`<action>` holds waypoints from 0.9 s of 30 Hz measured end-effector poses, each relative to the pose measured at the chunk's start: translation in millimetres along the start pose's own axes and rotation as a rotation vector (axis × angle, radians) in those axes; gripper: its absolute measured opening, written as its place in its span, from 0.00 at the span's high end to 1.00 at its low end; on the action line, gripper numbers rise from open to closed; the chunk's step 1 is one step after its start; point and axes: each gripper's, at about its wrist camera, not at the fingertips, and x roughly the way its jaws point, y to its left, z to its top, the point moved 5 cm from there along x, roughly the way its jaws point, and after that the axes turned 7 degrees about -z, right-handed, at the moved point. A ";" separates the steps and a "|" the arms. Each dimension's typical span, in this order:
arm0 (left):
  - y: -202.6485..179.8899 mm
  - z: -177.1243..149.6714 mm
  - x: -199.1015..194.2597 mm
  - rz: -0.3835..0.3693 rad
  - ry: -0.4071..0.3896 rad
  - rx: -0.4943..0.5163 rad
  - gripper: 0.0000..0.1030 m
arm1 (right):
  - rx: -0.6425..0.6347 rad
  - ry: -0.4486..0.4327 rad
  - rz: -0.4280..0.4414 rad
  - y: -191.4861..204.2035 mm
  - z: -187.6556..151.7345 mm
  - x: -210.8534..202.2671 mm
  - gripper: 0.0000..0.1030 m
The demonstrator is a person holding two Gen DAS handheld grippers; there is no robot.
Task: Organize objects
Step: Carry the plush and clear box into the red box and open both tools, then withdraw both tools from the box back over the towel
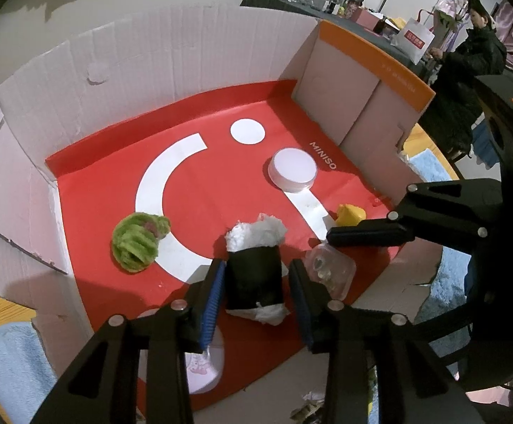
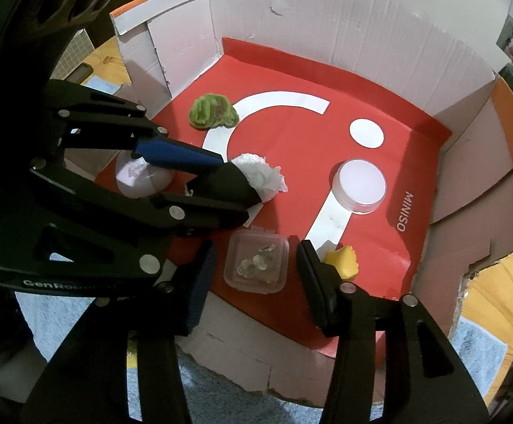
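Observation:
A black-and-white rice-ball plush [image 1: 254,272] lies on the red sheet [image 1: 221,190] inside a white cardboard box. My left gripper [image 1: 258,296] is open with its fingers on either side of the plush, a small gap showing at each side. In the right wrist view the plush [image 2: 245,180] sits between the left gripper's fingers [image 2: 182,155]. My right gripper [image 2: 256,275] is open, its fingers on either side of a clear square plastic box [image 2: 256,262] with small clear beads inside. That clear box also shows in the left wrist view [image 1: 330,270].
Also on the red sheet are a green fuzzy toy [image 1: 138,242], a round white lidded jar [image 1: 293,173], a yellow toy [image 2: 343,259] beside my right finger, and a round pinkish-white case [image 2: 141,178]. The box walls [image 1: 150,70] surround them. Blue towel [image 2: 238,402] lies outside the front wall.

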 end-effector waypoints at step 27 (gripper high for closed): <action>-36.5 -22.8 -91.2 0.042 -0.256 0.015 0.42 | 0.121 -0.203 -0.074 7.6 -2.9 -81.8 0.38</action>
